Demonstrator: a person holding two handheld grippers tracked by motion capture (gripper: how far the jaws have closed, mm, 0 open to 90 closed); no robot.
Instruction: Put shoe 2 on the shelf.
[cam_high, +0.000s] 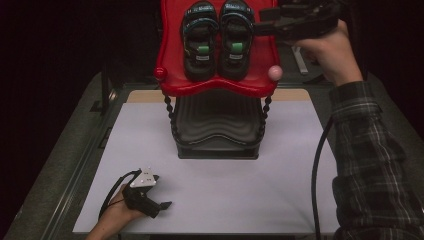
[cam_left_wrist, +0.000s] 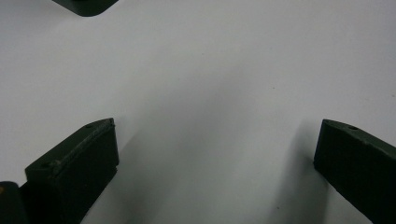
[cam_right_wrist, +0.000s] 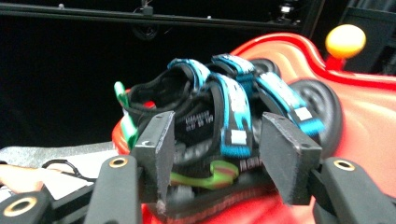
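While my right hand-held gripper (cam_high: 260, 26) sits up at the red tray (cam_high: 170, 60), its jaws stand apart either side of the right sandal (cam_high: 236, 37), w/ no firm contact that I can tell from the right gripper view. Sandal pair lies side by side on the tray, left sandal (cam_high: 200, 40) just beside it. Tray tops a black stand (cam_high: 217, 130) on the worktop (cam_high: 225, 185). Left hand-held gripper (cam_high: 162, 202) rests low on the worktop near front-left edge, jaws wide apart, holding nothing.
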